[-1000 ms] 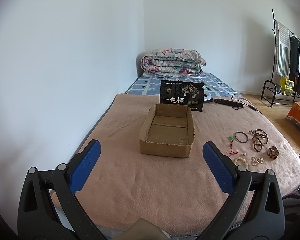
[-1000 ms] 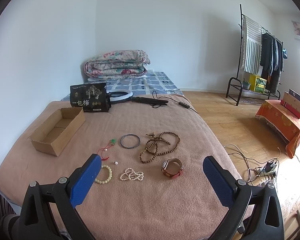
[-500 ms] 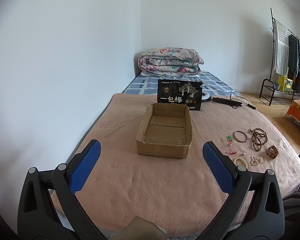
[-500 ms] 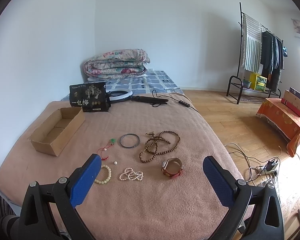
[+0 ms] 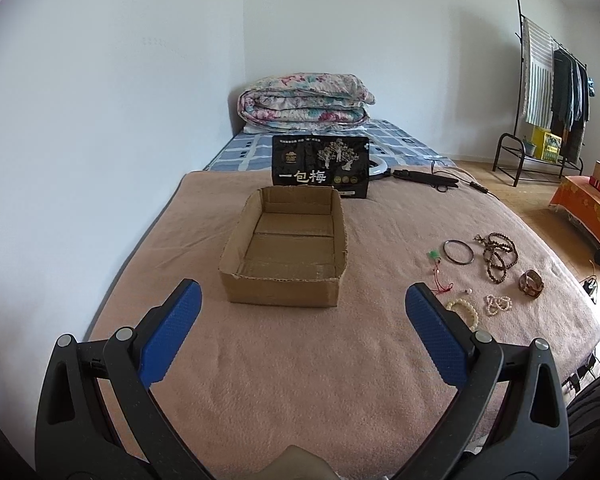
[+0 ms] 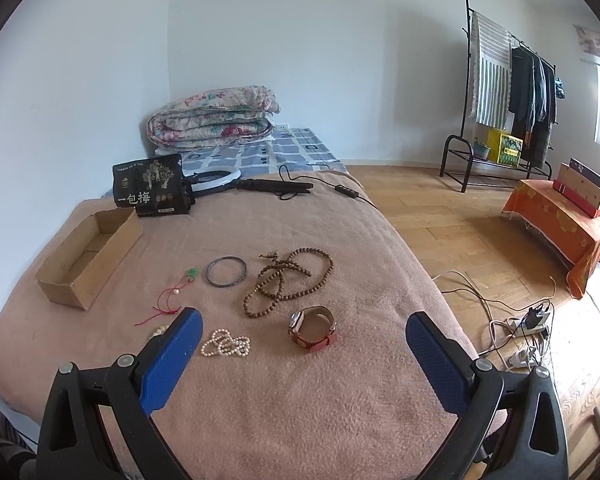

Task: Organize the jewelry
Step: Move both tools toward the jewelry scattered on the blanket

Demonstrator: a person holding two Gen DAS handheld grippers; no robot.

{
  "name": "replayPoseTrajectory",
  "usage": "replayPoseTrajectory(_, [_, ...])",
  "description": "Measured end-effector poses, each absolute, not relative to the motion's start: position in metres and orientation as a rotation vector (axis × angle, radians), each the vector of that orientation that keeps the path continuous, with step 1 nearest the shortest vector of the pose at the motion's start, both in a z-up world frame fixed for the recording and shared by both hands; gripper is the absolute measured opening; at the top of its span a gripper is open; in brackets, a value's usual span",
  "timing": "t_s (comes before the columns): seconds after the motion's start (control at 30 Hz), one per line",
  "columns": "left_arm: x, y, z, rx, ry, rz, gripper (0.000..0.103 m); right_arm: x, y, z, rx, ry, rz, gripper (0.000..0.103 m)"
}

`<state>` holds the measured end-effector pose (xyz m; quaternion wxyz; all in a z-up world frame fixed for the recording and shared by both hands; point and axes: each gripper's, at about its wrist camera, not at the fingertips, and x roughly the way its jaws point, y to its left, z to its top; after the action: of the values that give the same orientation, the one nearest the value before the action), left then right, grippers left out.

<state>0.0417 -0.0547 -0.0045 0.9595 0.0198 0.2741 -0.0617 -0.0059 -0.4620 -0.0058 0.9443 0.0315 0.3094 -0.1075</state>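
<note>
An empty cardboard box sits on the pink blanket. To its right lies the jewelry: a dark bangle, a long brown bead necklace, a watch with a red-brown strap, a white pearl strand, a cream bead bracelet and a red cord with a green charm. My left gripper is open in front of the box. My right gripper hovers open over the watch and pearls.
A black snack bag stands behind the box, beside a ring light with its cable. A folded quilt lies at the bed's head. Beyond the bed's right edge are cables and a power strip, an orange-covered stand and a clothes rack.
The left view has drifted slightly, the box shifting a little left. The right gripper has moved closer to the jewelry, its left finger now covering part of the cream bracelet.
</note>
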Motion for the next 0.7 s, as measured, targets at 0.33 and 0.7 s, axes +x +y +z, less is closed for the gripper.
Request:
replayPoseTrajectory(0.33, [0.071, -0.095, -0.030, 0.076, 0.602, -0.236, 0.103, 0.007, -0.497, -0.034, 0.103, 0.688, -0.240, 0.102])
replayPoseTrajectory(0.7, [0.109, -0.156, -0.077, 0.134, 0.750, -0.432, 0.079, 0.038, -0.511, -0.070, 0.119, 0.756, -0.184, 0.102])
